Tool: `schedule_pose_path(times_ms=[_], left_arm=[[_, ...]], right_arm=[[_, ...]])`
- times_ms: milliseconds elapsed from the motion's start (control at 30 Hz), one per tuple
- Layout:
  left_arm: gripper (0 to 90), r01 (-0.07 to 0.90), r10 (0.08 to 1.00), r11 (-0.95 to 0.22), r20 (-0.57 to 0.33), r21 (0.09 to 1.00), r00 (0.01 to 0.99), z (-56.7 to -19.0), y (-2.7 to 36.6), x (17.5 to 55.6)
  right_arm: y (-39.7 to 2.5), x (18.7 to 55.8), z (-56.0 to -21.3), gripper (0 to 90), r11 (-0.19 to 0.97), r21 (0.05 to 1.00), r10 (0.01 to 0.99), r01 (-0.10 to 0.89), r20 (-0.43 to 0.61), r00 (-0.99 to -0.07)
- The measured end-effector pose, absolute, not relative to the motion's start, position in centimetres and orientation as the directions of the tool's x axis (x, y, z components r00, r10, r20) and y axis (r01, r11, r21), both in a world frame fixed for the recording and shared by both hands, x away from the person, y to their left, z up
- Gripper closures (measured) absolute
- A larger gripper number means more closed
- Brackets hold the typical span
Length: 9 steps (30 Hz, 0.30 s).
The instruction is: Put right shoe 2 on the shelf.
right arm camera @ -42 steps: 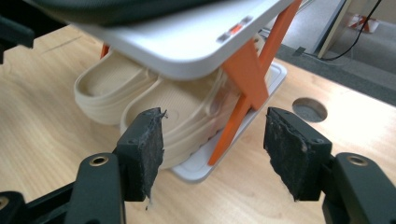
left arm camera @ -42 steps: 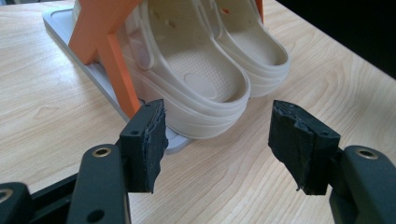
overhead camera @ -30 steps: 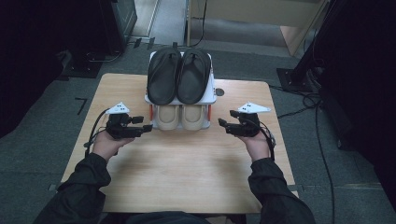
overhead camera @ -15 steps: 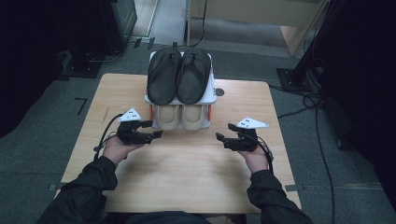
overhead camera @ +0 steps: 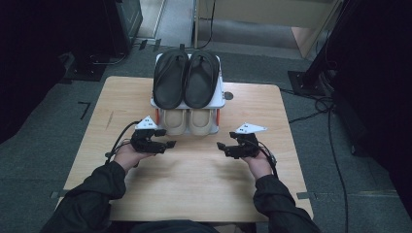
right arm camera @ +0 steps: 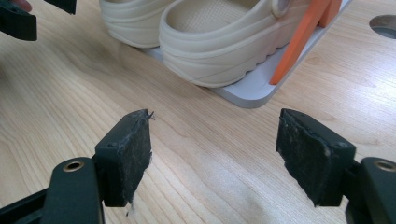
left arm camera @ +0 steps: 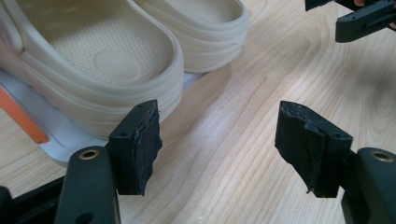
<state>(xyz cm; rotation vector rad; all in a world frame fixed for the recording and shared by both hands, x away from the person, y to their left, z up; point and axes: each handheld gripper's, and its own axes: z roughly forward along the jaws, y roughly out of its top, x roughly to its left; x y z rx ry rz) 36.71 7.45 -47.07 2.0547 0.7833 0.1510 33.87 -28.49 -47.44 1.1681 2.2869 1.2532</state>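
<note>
While both hand-held grippers gape empty, the beige clogs (overhead camera: 189, 121) sit between and just beyond them.

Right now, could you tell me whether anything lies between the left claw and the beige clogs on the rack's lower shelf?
Nothing visible does. The left claw is open, with bare table between it and the beige clogs.

Black sandals (overhead camera: 186, 77) atop white rack (overhead camera: 219, 99), orange struts (right arm camera: 299, 42); wooden table (overhead camera: 194, 194), floor cables (overhead camera: 335, 145)
</note>
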Motion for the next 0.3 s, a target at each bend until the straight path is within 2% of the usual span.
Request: schedule_pose_path(times_ms=[300], left_arm=[[29.9,0.491,0.609,-0.39,-0.182,0.779,0.772,-47.44,7.52,37.02]], right_arm=[[-28.47,34.01,-47.63,26.9,0.305,0.797,0.758,0.521,0.128,-0.64]])
